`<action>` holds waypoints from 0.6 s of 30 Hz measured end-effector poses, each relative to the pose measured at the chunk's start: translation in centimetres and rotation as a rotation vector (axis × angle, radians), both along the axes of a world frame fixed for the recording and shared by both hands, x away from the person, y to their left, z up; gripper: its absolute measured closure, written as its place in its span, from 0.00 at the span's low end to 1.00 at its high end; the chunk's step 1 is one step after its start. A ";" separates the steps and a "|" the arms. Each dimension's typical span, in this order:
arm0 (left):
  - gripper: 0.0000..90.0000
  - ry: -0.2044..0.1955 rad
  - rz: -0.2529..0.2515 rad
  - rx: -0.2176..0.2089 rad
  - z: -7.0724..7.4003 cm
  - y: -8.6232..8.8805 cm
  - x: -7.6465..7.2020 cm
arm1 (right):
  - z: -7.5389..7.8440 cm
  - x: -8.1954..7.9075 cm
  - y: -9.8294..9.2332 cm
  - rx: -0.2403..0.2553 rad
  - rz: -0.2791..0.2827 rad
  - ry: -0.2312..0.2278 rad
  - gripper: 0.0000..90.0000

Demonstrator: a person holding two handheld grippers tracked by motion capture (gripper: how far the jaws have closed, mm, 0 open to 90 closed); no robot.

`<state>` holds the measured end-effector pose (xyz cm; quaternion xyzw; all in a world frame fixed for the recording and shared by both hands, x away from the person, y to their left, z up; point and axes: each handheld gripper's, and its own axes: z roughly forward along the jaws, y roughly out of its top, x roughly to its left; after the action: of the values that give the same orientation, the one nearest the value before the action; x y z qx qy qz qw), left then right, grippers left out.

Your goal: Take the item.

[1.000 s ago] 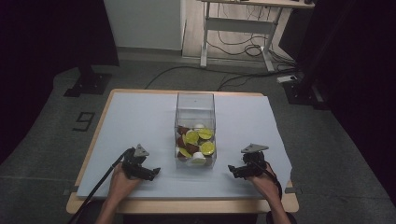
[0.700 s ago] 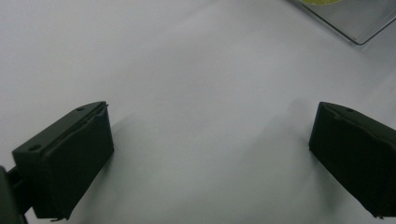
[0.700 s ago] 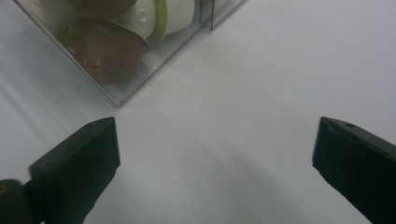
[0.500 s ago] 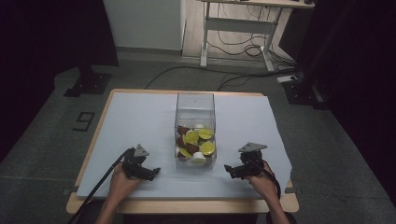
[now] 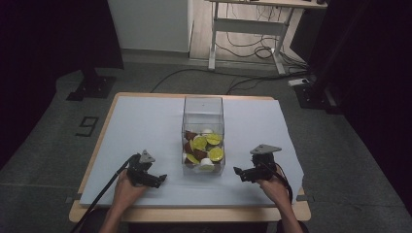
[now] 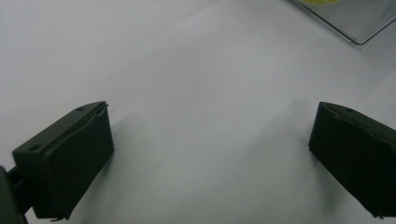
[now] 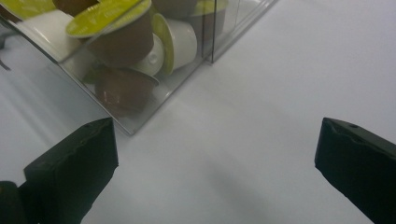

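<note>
A clear plastic box (image 5: 203,112) stands mid-table, holding several coffee capsules (image 5: 204,148) with lime-green lids and brown or white cups. My left gripper (image 5: 158,179) rests low at the box's front left, open, with bare white table between its jaws (image 6: 210,112). The box's corner (image 6: 355,21) shows at the top right of the left gripper view. My right gripper (image 5: 240,174) sits at the box's front right, pointing at it. Its jaws have just been opening and now stand wide with nothing between them (image 7: 217,125). The box's near corner (image 7: 135,119) and the capsules (image 7: 116,32) lie just ahead.
A white sheet (image 5: 145,126) covers the wooden table (image 5: 194,213). A cable (image 5: 104,191) trails from the left gripper off the front edge. Beyond the table are a grey floor, a desk frame (image 5: 248,29) with cables, and dark stands.
The right gripper has shifted only slightly beside the box. The left hand has stayed where it was.
</note>
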<state>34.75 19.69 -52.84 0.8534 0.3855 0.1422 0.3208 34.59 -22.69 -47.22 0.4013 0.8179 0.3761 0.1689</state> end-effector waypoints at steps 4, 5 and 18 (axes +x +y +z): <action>0.00 0.000 0.000 0.000 0.0 0.0 0.0 | 0.4 0.0 0.2 -0.004 0.003 -0.001 0.00; 0.00 0.000 0.000 0.000 0.0 0.0 0.0 | 0.5 0.1 0.2 -0.002 0.008 -0.002 0.00; 0.00 0.000 0.001 0.000 0.0 0.0 0.0 | 1.9 0.4 1.4 -0.014 0.052 0.008 0.00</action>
<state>34.75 19.68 -52.84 0.8533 0.3857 0.1425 0.3207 34.96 -21.32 -45.36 0.3804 0.8313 0.3729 0.1588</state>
